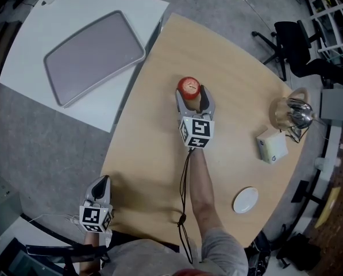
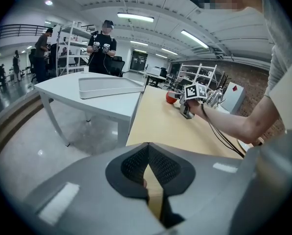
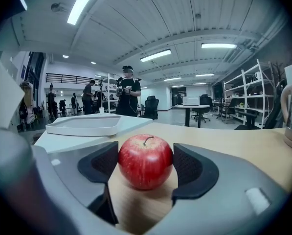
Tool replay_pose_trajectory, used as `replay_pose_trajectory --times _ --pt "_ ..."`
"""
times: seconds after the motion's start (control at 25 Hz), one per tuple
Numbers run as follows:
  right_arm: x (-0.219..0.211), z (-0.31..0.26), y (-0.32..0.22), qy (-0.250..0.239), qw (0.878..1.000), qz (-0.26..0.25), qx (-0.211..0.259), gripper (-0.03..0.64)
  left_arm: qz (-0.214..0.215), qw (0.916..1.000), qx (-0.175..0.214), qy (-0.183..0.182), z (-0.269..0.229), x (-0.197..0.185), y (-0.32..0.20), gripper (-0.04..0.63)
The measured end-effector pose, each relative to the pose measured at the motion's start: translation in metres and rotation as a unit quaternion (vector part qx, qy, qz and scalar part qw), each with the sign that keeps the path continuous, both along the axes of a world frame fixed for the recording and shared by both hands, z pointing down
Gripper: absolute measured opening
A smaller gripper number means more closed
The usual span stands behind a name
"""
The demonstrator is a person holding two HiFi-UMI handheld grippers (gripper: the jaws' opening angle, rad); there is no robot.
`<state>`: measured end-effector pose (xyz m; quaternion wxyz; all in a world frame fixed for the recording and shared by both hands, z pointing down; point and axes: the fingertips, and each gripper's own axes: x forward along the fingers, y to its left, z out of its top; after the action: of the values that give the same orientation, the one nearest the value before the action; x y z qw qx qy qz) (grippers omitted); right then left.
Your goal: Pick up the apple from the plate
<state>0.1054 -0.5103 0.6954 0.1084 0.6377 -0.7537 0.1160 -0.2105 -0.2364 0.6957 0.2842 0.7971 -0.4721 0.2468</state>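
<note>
Wooden bench: right hand-held gripper clamps the red apple, well off the plate; left hand-held gripper closed, empty; likely next: lift.

A glossy red apple, round with faint pale streaks and a short brown stem pointing up, sits upright on the light wooden tabletop near its middle. It stands between the two dark pads of the right hand-held gripper, which touch it on either side. The small round white plate lies flat near the tabletop's edge, well apart from the apple.
</note>
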Motion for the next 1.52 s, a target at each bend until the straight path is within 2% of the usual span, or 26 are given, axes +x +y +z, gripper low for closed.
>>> replay_pose_trajectory --times 0.56,1.0,1.52 --pt "-0.004 -0.001 0.001 0.010 1.000 0.000 -0.012 0.368 0.001 1.0000 -0.005 0.007 -0.007 0.002 0.001 0.020" --pt "-0.004 -0.035 0.012 0.018 1.000 0.000 0.001 0.365 -0.002 0.9998 0.017 0.007 -0.023 -0.001 0.007 0.020" --pt "-0.012 -0.074 0.053 0.021 0.999 -0.032 0.004 0.256 -0.001 0.9985 0.051 0.019 -0.056 -0.002 0.017 0.020"
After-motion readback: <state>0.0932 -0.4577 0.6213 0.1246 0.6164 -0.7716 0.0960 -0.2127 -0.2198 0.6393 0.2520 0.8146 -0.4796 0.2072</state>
